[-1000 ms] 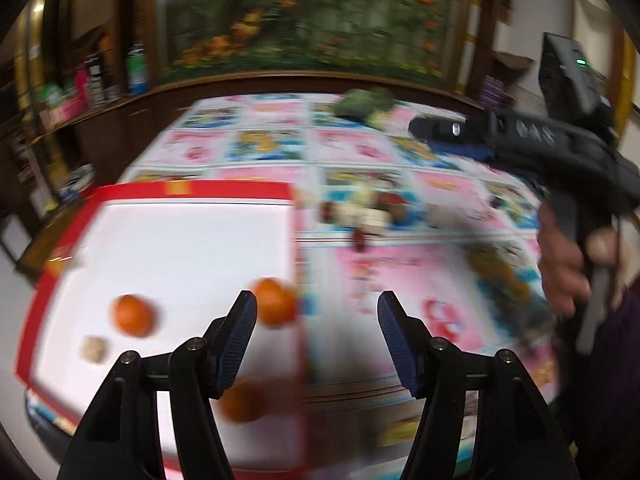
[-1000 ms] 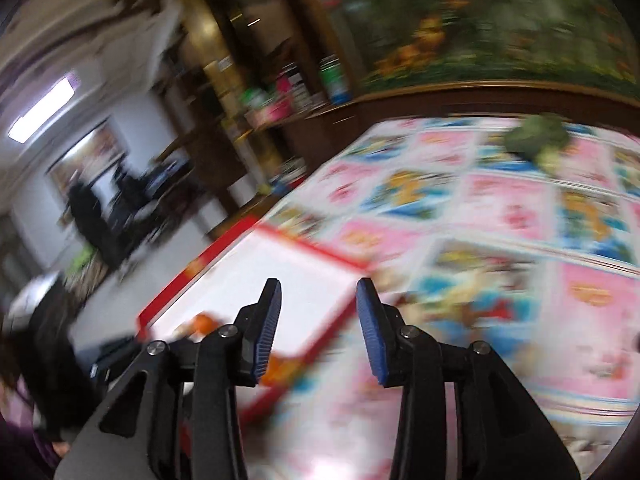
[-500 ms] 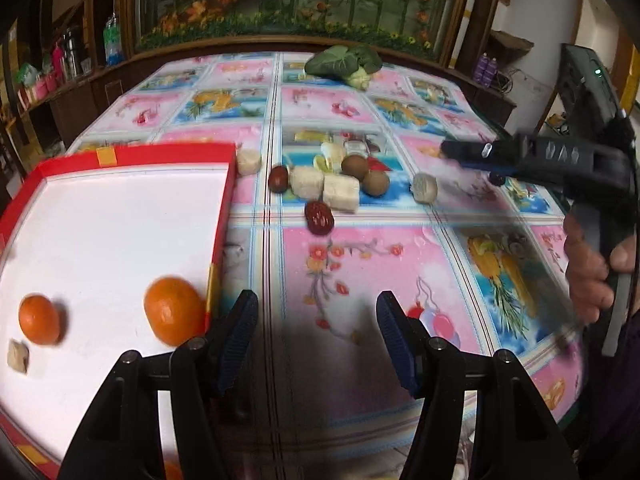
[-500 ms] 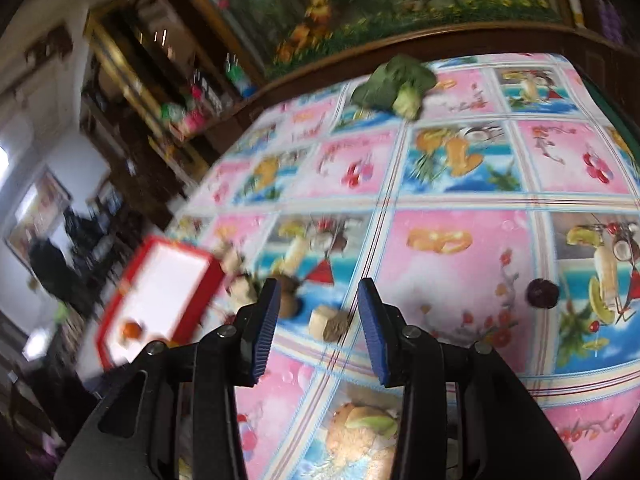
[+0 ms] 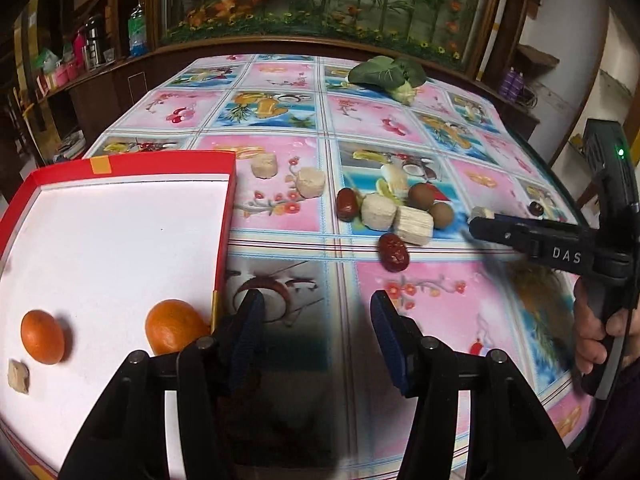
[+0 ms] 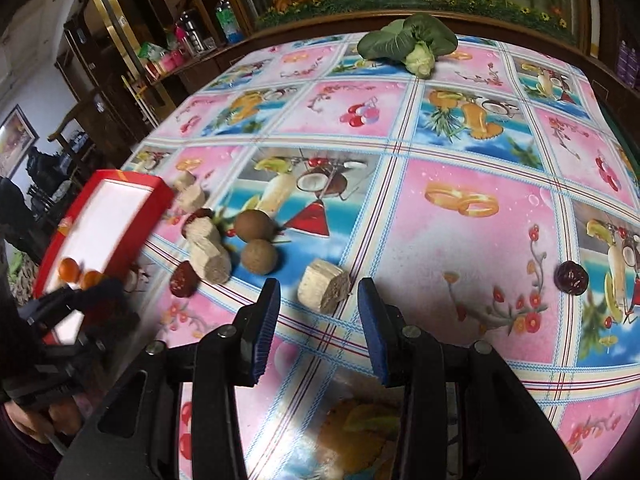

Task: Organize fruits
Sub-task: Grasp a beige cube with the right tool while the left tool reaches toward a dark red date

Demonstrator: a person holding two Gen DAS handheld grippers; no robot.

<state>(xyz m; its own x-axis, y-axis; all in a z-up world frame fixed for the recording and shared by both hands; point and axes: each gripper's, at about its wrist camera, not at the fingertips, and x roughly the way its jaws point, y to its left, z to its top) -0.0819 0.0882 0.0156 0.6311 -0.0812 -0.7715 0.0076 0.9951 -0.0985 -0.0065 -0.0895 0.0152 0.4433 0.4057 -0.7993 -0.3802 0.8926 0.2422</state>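
A red-rimmed white tray [image 5: 224, 208] lies at the left with two oranges [image 5: 172, 326] [image 5: 42, 336] and a pale chunk [image 5: 18, 376] in it. On the tablecloth sit red dates [image 5: 394, 252], brown round fruits [image 5: 420, 196] and several pale chunks [image 5: 378, 216]. My left gripper [image 5: 318, 332] is open and empty beside the tray's right edge. My right gripper [image 6: 318, 324] is open and empty, just short of a pale chunk [image 6: 324, 286]. The tray also shows in the right wrist view [image 6: 160, 196].
A leafy green vegetable [image 6: 412, 42] lies at the table's far end. A dark round fruit [image 6: 570, 276] sits alone at the right. The right gripper's body [image 5: 560, 248] crosses the left wrist view at the right. Shelves with bottles stand beyond the table's left side.
Both grippers have swung from the tray toward the loose fruit. The right gripper has come down close to the pale chunk in front of it. Both stay open.
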